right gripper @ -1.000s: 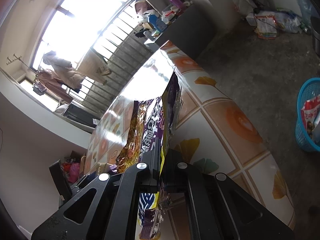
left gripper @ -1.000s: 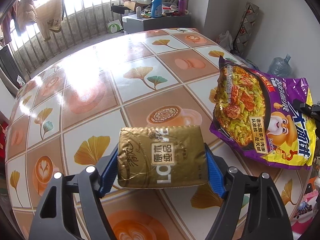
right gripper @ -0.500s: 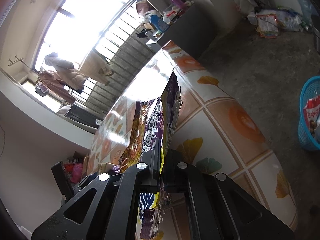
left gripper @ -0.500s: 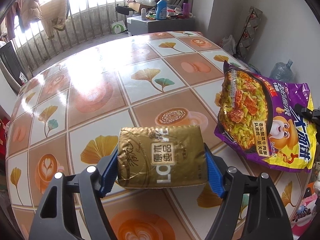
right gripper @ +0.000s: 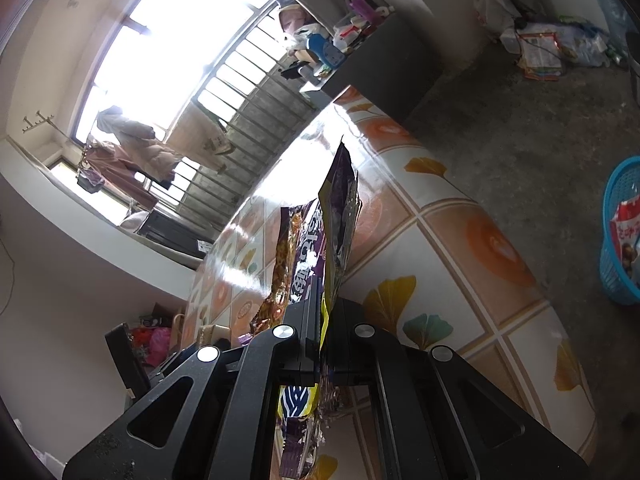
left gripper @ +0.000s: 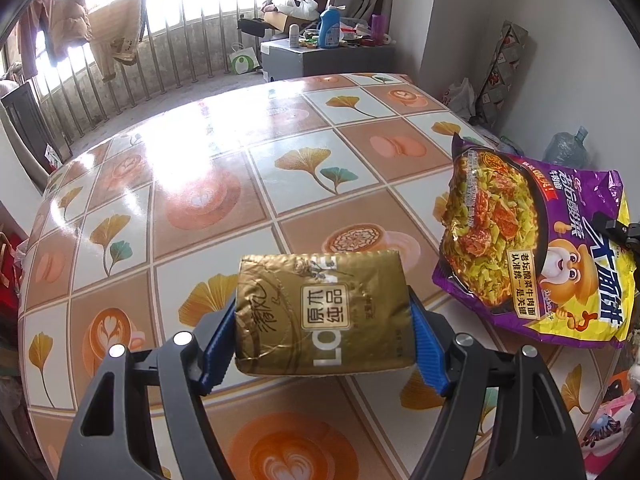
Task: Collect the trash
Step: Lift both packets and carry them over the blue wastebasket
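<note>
Presently my left gripper (left gripper: 322,346) is clamped across a gold packet (left gripper: 322,312), held above the patterned table (left gripper: 224,160). My right gripper (right gripper: 322,344) pinches a purple noodle bag (right gripper: 338,216) edge-on over the table's edge; a blue basket (right gripper: 620,232) stands on the floor beyond.

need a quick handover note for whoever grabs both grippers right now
Left gripper: shut on the gold foil packet, held above the tiled table.
Right gripper: shut on an edge of the purple and yellow noodle bag, which hangs over the table edge.
Done: both pieces picked up.
Left: drop both into the blue plastic basket on the floor, which already holds a wrapper.
</note>
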A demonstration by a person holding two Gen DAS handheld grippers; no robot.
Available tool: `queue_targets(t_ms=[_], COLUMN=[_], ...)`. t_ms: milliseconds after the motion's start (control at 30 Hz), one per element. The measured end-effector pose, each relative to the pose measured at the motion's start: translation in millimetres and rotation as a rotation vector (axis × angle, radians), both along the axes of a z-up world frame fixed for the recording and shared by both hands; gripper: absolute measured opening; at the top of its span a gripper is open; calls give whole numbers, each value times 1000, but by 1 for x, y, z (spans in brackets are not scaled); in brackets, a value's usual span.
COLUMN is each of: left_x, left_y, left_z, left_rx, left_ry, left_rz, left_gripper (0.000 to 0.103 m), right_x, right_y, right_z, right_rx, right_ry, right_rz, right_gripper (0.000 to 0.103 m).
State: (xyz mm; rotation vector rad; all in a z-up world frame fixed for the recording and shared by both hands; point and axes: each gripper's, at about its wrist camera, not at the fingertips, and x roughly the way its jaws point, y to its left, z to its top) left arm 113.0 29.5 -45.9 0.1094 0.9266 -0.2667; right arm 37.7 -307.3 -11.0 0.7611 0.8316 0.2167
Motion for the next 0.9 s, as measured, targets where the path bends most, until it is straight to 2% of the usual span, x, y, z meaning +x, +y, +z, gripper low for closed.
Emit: queue_targets(t_ms=[233, 367, 467, 667, 900], left_x=[-6, -7, -5, -2, 2], left_y=[6, 0, -16, -73, -177], left_z=[22, 42, 61, 98, 125], left_rx=[-66, -81, -95, -151, -218], left_ry=[-53, -101, -135, -185, -184], left_rz=[-10, -51, -101, -250, -462], left_gripper=[73, 73, 73, 73, 73], right_x=[-7, -17, -29, -68, -120], right_y=[0, -3, -16, -83, -164], right_z=[14, 23, 37, 61, 52], right_rx=[-1, -7, -14, -26, -17], right_ry=[-49, -84, -146, -246, -284], right_rz=[-6, -24, -65, -257, -522], right_gripper=[1, 0, 0, 0, 0])
